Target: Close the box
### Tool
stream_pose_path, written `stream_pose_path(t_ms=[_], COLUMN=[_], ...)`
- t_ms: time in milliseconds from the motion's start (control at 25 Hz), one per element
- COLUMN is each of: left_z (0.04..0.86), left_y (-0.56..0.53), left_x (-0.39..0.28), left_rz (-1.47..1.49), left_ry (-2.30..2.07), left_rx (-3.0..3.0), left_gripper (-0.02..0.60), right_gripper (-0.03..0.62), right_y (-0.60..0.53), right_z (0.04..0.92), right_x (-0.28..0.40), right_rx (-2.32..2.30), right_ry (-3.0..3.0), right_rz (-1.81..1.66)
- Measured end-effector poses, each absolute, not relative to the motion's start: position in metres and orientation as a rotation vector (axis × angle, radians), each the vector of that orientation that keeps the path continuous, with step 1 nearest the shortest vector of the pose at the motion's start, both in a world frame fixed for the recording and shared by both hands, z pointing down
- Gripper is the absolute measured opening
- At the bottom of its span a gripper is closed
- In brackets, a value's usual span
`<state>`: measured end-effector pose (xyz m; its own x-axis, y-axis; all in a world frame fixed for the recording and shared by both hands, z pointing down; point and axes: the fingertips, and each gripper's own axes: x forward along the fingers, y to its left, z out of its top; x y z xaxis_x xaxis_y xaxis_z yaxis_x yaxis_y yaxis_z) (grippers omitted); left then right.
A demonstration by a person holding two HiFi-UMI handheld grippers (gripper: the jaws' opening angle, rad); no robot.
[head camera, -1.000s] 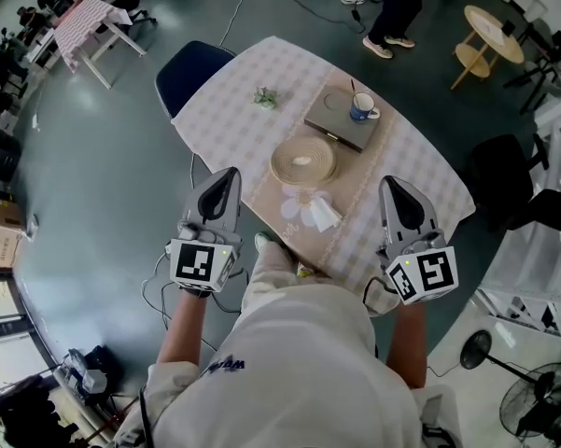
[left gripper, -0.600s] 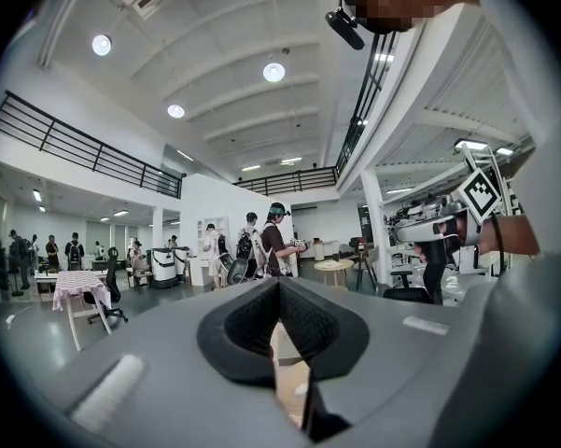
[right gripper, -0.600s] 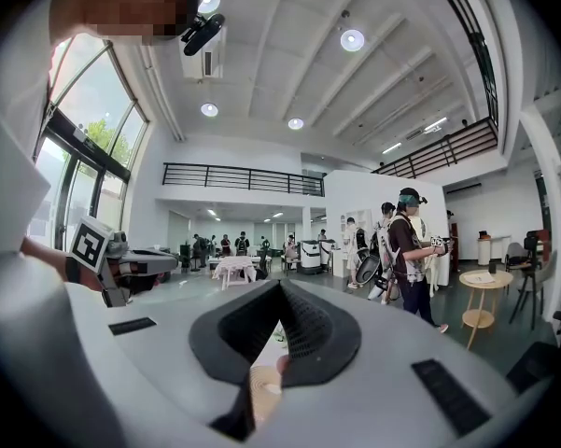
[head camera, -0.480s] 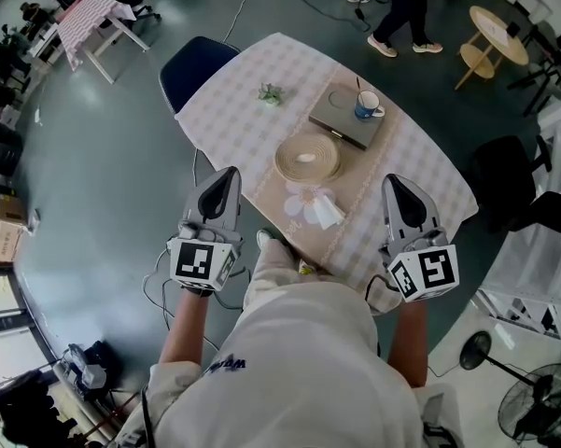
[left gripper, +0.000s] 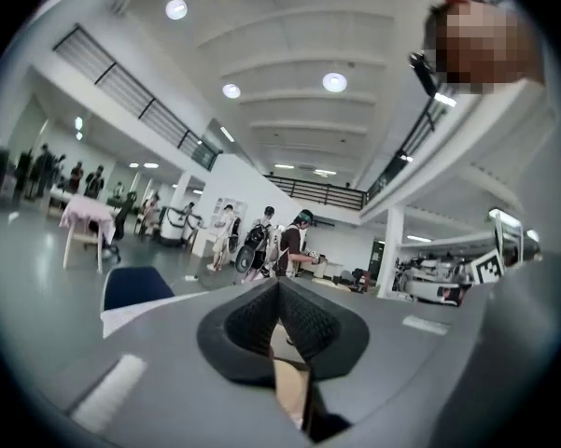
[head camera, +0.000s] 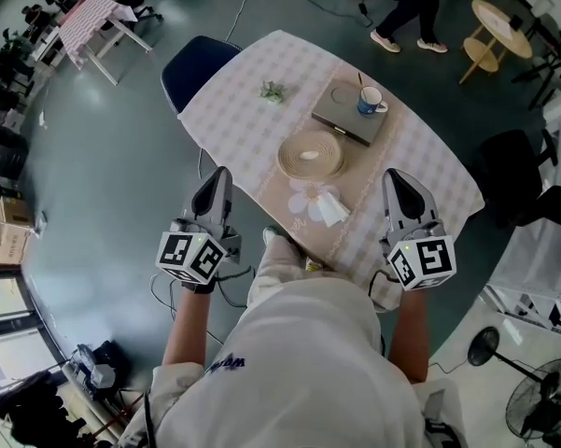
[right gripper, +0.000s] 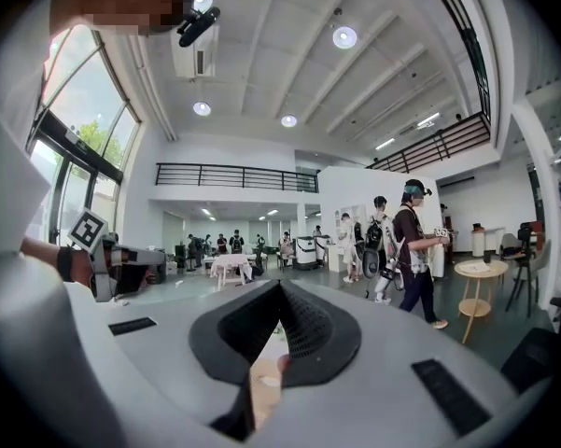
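Two grippers, both held out level in front of the person and pointing toward 12 o'clock. The left gripper is rolled a bit to one side, so two faces of its marker cube show. Its jaws are pressed together with nothing in them. The right gripper sits flatter and is clenched on nothing too.

The small white box lies on the table close to the near edge, roughly at 12 o'clock from the person. It's at 3 o'clock from the left gripper and 9 o'clock from the right one, apart from both. I can't tell how its flap stands.

A round woven mat is just past the box at 11 o'clock. Beyond that at 1 o'clock is a grey tray with a mug on it.

Room-wise, the left gripper hangs off the table's left edge over bare floor, with lots of open space out to 9 o'clock and cables lying below it. The right gripper is over the table's near right edge. A blue chair is tucked in at the table's 10 o'clock corner, and a dark chair stands off at 3 o'clock.
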<state>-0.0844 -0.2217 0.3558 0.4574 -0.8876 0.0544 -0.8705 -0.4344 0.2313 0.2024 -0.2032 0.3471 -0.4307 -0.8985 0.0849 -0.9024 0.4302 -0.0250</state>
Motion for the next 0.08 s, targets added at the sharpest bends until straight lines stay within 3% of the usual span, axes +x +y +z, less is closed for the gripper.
stream_pose_path(t_ms=[80], left_z=[0.3723], left_y=[-0.2279], left_x=[-0.1015], left_rz=[-0.209], left_ry=[-1.485], left_rx=[2.335], left_gripper=[0.002], right_gripper=[0.003], right_y=[-0.2115], right_z=[0.3654], right_x=[0.2044], right_rx=[1.656], right_ry=[-2.573], right_rz=[0.134])
